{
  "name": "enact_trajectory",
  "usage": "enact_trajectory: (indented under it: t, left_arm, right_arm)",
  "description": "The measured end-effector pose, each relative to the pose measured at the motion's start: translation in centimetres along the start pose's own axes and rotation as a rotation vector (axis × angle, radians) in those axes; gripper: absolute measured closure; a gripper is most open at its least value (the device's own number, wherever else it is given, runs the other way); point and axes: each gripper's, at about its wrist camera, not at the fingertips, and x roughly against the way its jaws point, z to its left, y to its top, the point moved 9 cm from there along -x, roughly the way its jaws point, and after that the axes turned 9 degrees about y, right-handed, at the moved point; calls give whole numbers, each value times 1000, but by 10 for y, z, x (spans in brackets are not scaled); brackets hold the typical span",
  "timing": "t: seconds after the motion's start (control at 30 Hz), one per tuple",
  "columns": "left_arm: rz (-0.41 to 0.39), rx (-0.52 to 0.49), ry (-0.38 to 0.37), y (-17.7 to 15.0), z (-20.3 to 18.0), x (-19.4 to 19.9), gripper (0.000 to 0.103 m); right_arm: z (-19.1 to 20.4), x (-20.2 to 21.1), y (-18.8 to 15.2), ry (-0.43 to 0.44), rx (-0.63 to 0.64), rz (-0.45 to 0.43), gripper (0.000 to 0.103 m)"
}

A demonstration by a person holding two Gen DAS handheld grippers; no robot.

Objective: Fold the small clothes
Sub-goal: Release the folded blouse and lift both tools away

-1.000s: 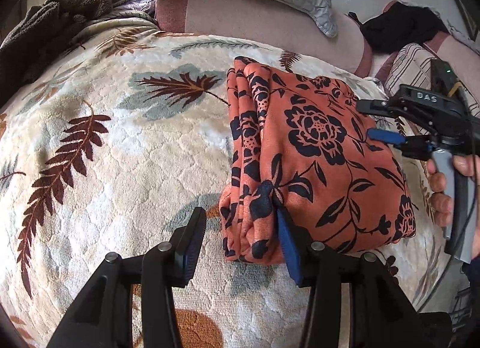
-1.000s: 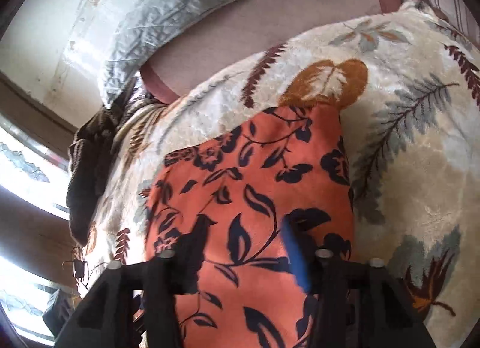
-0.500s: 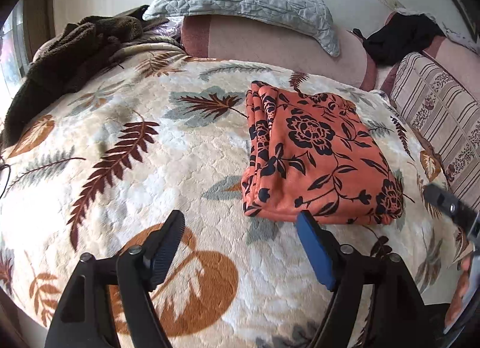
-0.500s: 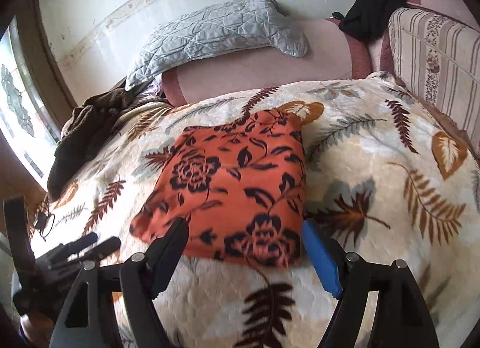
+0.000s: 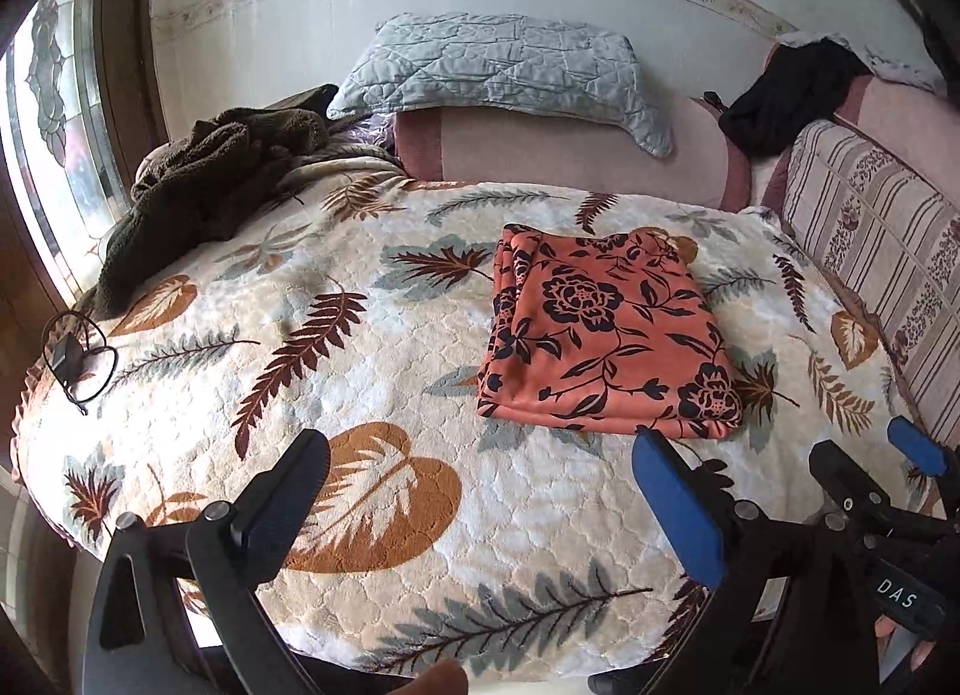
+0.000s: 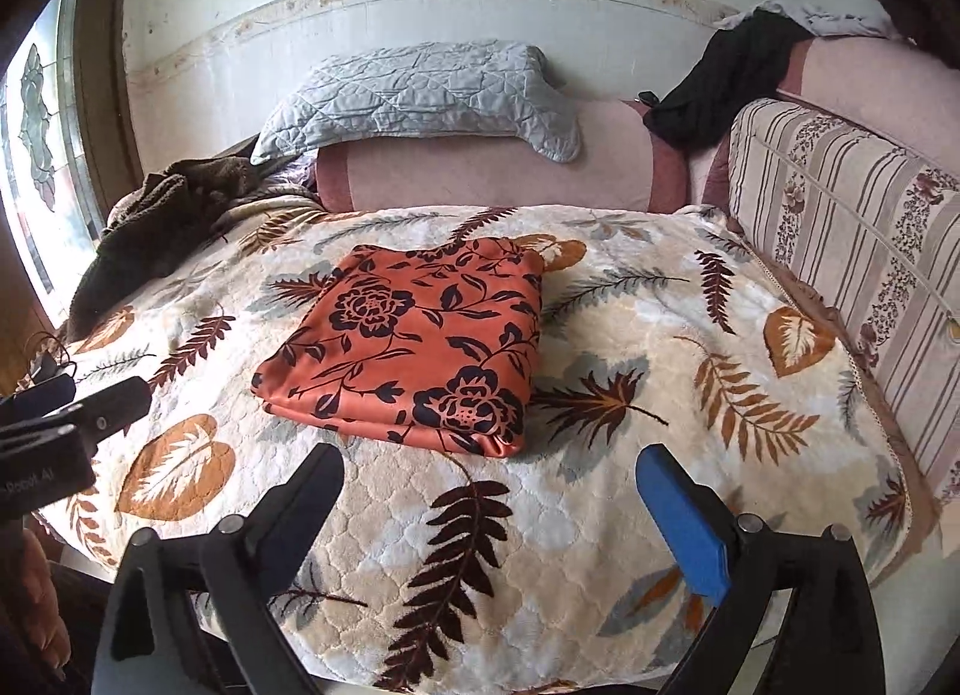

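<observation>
An orange garment with dark floral print [image 5: 606, 335] lies folded into a neat rectangle on the leaf-patterned blanket [image 5: 360, 395]; it also shows in the right wrist view [image 6: 420, 335]. My left gripper [image 5: 480, 485] is open and empty, held back from the garment's near edge. My right gripper [image 6: 492, 491] is open and empty, also short of the garment's near edge. The right gripper appears at the lower right of the left wrist view [image 5: 888, 491]; the left gripper appears at the left edge of the right wrist view [image 6: 72, 413].
A grey quilted pillow [image 5: 504, 71] rests on a pink bolster [image 5: 570, 155] at the back. A brown fuzzy blanket [image 5: 198, 185] lies at the back left, a black garment [image 5: 780, 101] at the back right, a striped cushion [image 5: 870, 251] on the right. A black cable [image 5: 72, 359] lies at the left edge.
Both grippers have let go of the garment and pulled back toward the near edge of the bed, jaws opened wide. The folded garment stays flat on the blanket.
</observation>
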Motion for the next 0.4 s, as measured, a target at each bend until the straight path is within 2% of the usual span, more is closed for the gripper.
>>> enact_trajectory:
  t: [0.4]
  left_arm:
    - [-19,3,-43,14,-15,5,2]
  right_arm:
    - [-5,-4,5,-3,0,18,4]
